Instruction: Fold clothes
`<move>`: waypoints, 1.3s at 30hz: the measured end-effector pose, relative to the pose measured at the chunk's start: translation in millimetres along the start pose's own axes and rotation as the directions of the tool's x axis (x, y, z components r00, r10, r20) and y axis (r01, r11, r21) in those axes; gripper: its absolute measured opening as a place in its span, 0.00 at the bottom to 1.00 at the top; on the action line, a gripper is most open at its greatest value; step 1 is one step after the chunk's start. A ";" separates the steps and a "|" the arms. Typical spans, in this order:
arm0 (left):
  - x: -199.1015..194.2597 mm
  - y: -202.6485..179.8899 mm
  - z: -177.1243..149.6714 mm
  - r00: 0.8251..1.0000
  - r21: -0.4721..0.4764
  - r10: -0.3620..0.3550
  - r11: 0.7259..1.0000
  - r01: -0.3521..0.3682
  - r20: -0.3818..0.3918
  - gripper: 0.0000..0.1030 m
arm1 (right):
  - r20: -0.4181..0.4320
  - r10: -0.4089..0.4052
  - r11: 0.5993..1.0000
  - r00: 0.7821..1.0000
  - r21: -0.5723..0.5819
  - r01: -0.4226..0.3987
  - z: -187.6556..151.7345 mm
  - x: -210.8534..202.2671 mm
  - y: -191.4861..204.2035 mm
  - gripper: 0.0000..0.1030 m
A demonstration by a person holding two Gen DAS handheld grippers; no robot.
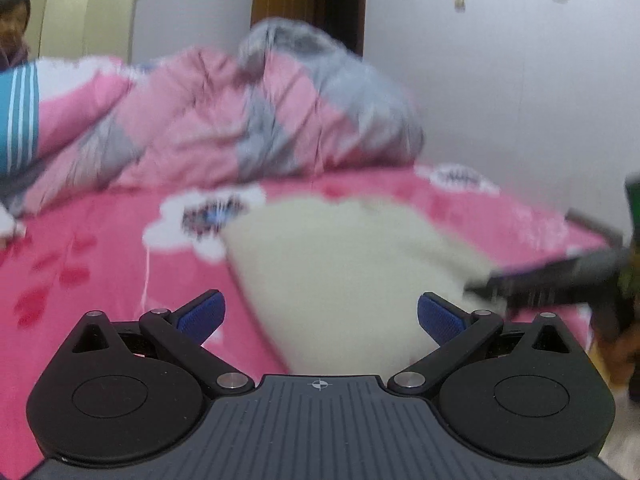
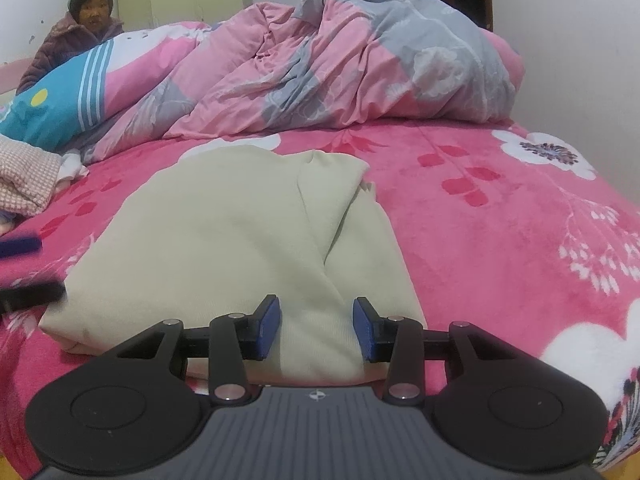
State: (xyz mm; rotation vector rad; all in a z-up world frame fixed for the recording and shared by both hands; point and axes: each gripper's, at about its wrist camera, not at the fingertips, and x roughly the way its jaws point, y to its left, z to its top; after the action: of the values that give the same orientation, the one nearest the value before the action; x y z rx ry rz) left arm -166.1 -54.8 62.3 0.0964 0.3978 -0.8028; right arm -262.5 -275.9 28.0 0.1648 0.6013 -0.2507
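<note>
The folded pale cream knit garment (image 2: 240, 248) lies flat on the pink floral fleece bed (image 2: 500, 220), at its near edge. The right claw (image 2: 316, 328) hangs over the garment's near hem, jaws partly spread, pinching nothing. The left claw (image 1: 320, 316) hovers at the garment's left, jaws spread wide and empty. A rumpled pink-and-grey quilt (image 2: 340, 60) is heaped along the bed's far edge

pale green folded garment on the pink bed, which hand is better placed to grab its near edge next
Right. The right gripper sits over the pale green folded garment with its fingers either side of the near hem; the left gripper stands wide open, further back.
</note>
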 end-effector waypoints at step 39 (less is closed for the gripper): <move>96.8 0.4 16.4 0.994 0.006 0.041 0.999 -0.041 -0.100 0.80 | 0.035 -0.024 0.999 0.999 -0.030 0.025 53.3 8.5 10.6 0.26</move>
State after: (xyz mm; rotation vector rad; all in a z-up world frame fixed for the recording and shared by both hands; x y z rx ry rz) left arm -100.3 -124.3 40.4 0.1482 0.4877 -0.7604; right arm -224.1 -279.3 67.3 0.1237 0.5728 -0.2681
